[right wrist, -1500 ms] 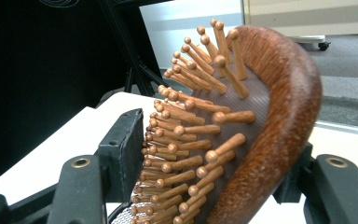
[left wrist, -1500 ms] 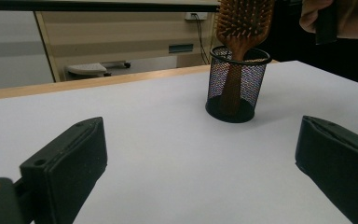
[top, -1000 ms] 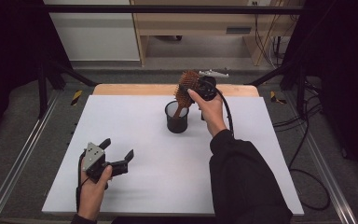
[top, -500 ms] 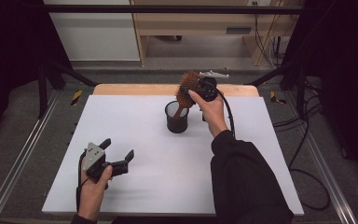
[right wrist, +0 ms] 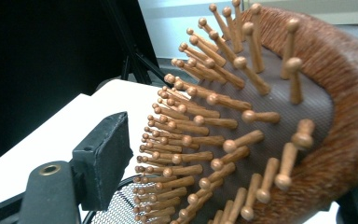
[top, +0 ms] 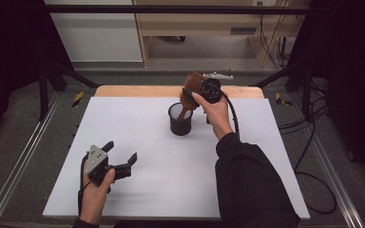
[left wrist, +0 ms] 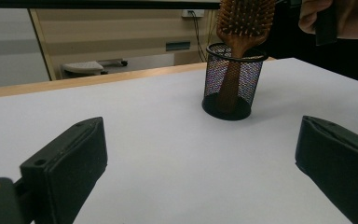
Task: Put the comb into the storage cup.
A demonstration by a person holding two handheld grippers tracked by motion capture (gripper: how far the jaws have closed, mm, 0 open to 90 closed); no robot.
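A wooden paddle hairbrush (top: 192, 85) stands handle-down in a black mesh cup (top: 179, 121) at the back middle of the white table top (top: 171, 180). My right gripper (top: 202, 92) is up at the brush head and its jaws have just been opening. In the right gripper view the bristled head (right wrist: 270, 121) lies between the jaws, and the left pad (right wrist: 105, 154) sits just clear of the bristle tips. My left gripper (top: 120, 152) rests open near the front left with nothing between its jaws. From it I see the cup (left wrist: 233, 84) and the brush (left wrist: 244, 23) farther off.
A wooden strip (top: 138, 91) runs along the table's far edge. Metal rails (top: 24, 161) flank the table on the left. Cables (top: 313, 142) lie on the floor to the right. A pale wooden shelf unit (top: 204, 28) stands behind the table.
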